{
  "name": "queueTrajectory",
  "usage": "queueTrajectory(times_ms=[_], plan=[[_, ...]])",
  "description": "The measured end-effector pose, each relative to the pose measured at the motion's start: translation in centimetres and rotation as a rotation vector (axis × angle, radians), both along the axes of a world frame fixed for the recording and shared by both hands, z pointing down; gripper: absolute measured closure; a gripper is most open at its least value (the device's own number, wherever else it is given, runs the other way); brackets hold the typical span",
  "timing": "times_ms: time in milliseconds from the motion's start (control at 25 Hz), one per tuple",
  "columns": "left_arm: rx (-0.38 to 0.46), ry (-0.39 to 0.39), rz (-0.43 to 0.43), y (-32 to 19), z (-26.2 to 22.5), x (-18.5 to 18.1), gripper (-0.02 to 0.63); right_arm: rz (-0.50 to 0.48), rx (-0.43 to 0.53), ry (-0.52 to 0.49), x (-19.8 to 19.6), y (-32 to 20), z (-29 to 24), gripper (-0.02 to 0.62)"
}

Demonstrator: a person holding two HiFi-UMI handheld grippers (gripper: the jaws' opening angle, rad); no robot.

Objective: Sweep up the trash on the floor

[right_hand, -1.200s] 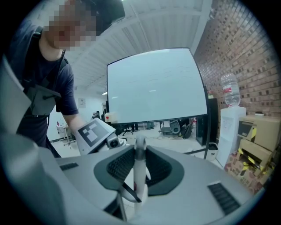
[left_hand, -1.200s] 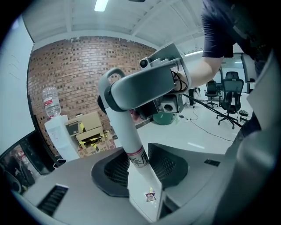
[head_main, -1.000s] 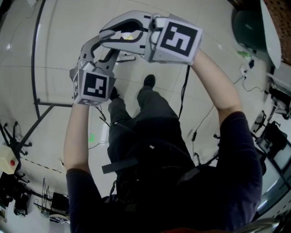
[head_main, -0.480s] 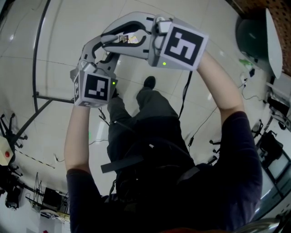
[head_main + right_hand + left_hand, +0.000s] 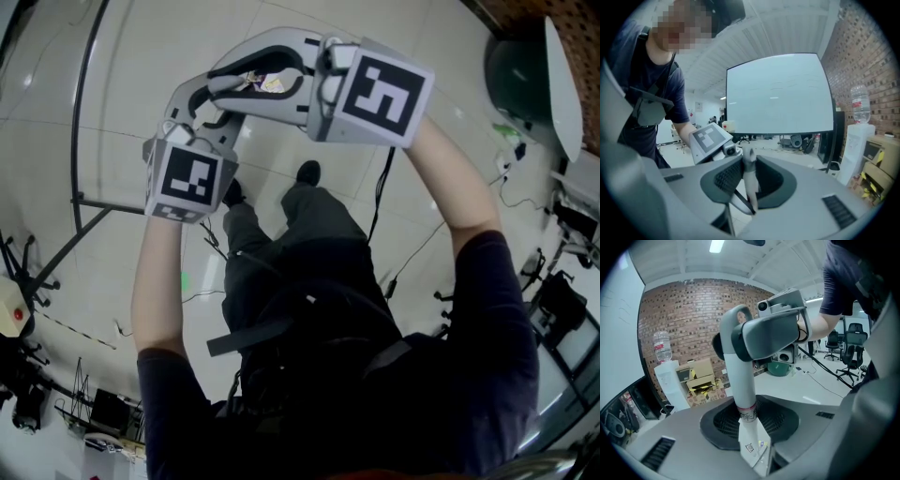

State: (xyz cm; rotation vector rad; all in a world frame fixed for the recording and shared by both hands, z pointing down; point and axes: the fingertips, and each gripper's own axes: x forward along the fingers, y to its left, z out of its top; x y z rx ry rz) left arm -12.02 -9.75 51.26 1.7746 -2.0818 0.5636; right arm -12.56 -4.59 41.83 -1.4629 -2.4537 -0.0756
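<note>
Both grippers are raised close under the head camera, with their jaws meeting tip to tip. A slim white piece [image 5: 743, 380] with a red band and small coloured stickers stands up from between the jaws of my left gripper [image 5: 757, 460]. These jaws have just been closing and now pinch its lower end. Its upper end runs into the right gripper's body [image 5: 776, 329]. In the right gripper view, the right gripper [image 5: 750, 206] grips a pale slim piece [image 5: 750, 178], and the left gripper's marker cube [image 5: 708, 137] sits just beyond. From the head view, the left gripper [image 5: 211, 98] and right gripper [image 5: 230, 82] overlap. No floor trash shows.
Below the grippers are the person's legs and a black shoe [image 5: 307, 171] on pale floor tiles. Dark metal bars [image 5: 84, 202] cross the floor at the left, and a cable [image 5: 380, 197] trails at the right. Also in view: a green bin [image 5: 511, 70], cardboard boxes [image 5: 701, 376], a water dispenser [image 5: 665, 376], a whiteboard [image 5: 780, 93].
Both grippers have risen a little toward the head camera, still joined tip to tip. The left marker cube has tilted slightly.
</note>
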Motion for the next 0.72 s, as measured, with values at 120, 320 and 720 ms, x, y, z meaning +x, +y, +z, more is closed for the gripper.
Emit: queueTrajectory(times_ms=[120, 320, 720], plan=[[-0.007, 0.01, 0.03, -0.1, -1.5, 0.5, 0.507, 0.023, -0.034, 0.014, 0.4, -0.1, -1.6, 0.497], [0.025, 0.023, 0.067, -0.4, -5.0, 1.4, 0.508, 0.069, -0.061, -0.001, 1.0, -0.5, -4.9, 0.497], [0.086, 0.016, 0.174, 0.8, -12.5, 4.8, 0.508, 0.117, -0.065, -0.044, 4.0, 0.8, -12.1, 0.497]])
